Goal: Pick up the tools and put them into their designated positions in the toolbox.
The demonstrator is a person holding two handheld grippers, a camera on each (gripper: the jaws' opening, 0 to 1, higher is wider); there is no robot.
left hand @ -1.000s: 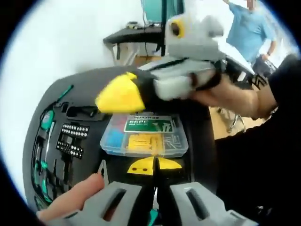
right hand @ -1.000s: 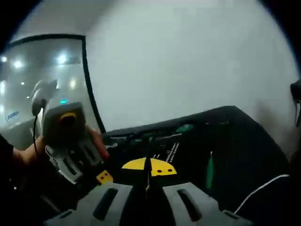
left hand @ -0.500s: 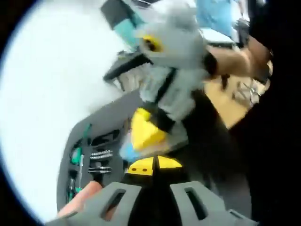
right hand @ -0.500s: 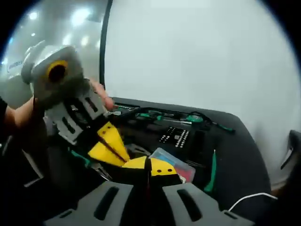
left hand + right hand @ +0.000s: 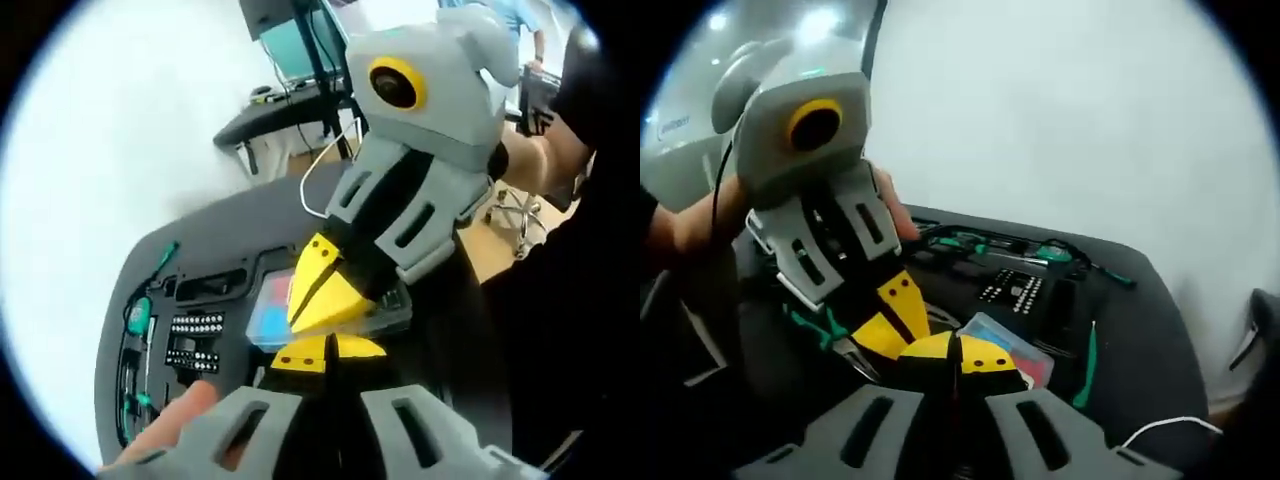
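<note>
no writing could be read in either view; the print on the toolbox and on the bit rack was too small and blurred to make out

in the left gripper view the left gripper (image 5: 327,352) had its two yellow tips pressed together with nothing between them, just above one clear plastic parts box (image 5: 285,305) that showed blue and red contents. the right gripper (image 5: 322,296) came in from the upper right, held by a hand (image 5: 535,165), its yellow tips also closed and pointing down at that same box, close to the left gripper's tips. the black toolbox (image 5: 170,330) lay open on a dark round table (image 5: 225,225), with one rack of small bits (image 5: 193,338) in rows and green-handled tools (image 5: 137,318) seated in its slots along the left side; their number could not be counted

in the right gripper view the two grippers met tip to tip over the parts box (image 5: 1005,345), and one green-handled tool (image 5: 1087,352) lay in the tray to the right of it. one white cable (image 5: 1160,428) ran along the table edge
</note>
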